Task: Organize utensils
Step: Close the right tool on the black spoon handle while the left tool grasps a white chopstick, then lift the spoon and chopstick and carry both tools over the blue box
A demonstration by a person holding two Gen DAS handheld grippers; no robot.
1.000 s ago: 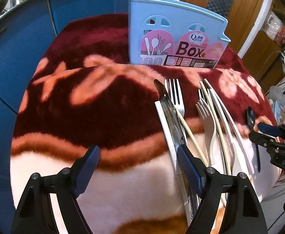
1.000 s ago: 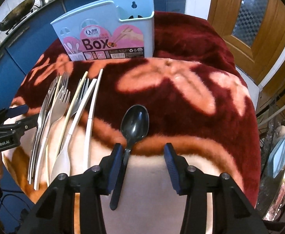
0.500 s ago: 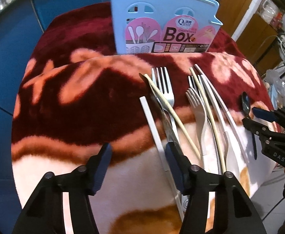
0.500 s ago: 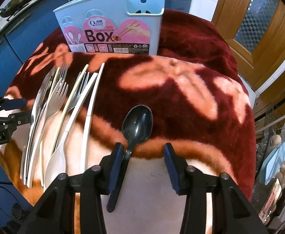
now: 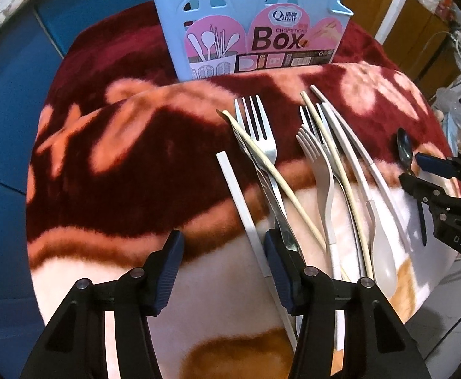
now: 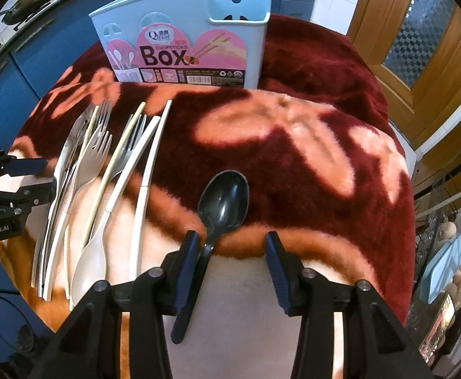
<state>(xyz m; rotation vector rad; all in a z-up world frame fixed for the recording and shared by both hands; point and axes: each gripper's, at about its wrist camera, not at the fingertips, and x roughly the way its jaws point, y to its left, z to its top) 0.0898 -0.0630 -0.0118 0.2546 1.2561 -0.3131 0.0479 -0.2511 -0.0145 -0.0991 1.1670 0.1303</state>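
Left hand-held gripper (image 5: 222,254): jaws apart, just been closing, white chopstick (image 5: 239,202) between them, ungripped. Right hand-held gripper (image 6: 230,252): jaws apart, just been closing; black spoon (image 6: 222,203) on the blanket (image 6: 309,145), handle against one pad.

Fuzzy plush blanket (image 6: 309,132) over the bench; shiny metal fork (image 5: 257,126); glossy black plastic spoon (image 6: 224,202); smooth blue plastic box (image 6: 186,34).
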